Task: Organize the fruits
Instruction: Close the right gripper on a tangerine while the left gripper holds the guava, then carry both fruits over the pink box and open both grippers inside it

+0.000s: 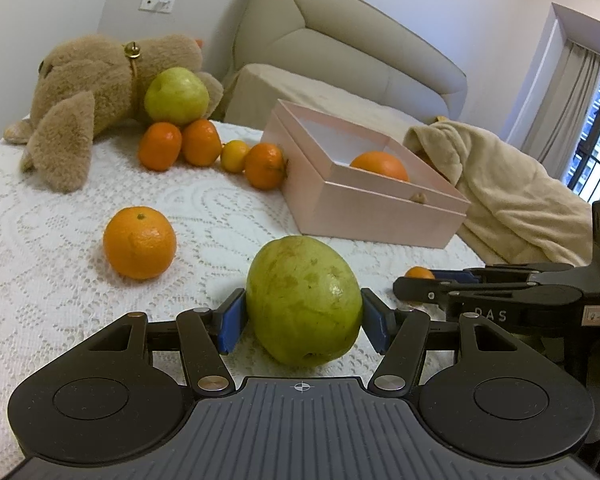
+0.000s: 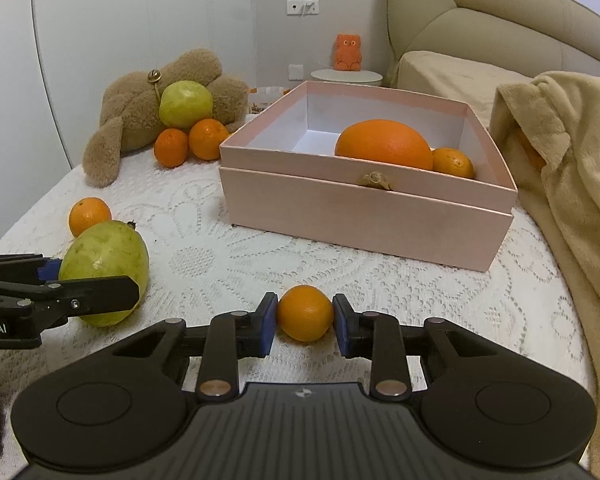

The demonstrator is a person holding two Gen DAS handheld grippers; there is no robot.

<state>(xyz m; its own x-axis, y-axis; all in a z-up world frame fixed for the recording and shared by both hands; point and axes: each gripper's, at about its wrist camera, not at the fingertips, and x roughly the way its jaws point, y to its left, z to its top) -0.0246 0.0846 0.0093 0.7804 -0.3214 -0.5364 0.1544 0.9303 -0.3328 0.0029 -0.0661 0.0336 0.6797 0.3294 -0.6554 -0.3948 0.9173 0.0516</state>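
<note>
The left tongs [image 1: 303, 322] stand closed on a green guava [image 1: 303, 300], blue pads [image 1: 231, 326] pressing both flanks while the fruit rests on the lace cloth [image 1: 40, 280] of the bed. The right tongs [image 2: 305, 322] grip a small mandarin [image 2: 305, 313] the same way, low on the cloth, just to the right of the left tongs.

The pink box [image 2: 364, 216] lies ahead of both tongs, a little right of the left pair, already holding a large orange [image 2: 384, 144] and a smaller one [image 2: 454, 162]. A loose orange [image 1: 139, 242] sits ahead-left of the left tongs; further ahead a second guava [image 1: 177, 96] and more mandarins [image 1: 159, 146] pile against the teddy bear [image 1: 80, 92].

Risks, as I judge them: the guava is broad and tapered and is held near its widest part, so it could pivot or slip out on lifting. Both tongs would head for the same box and work close together, so they may collide over it. The near wall of the box is high; a low carry could knock the fruit against the rim and shove the box towards the blanket [image 2: 572, 184]. Dropping fruit in could jostle the round oranges inside
</note>
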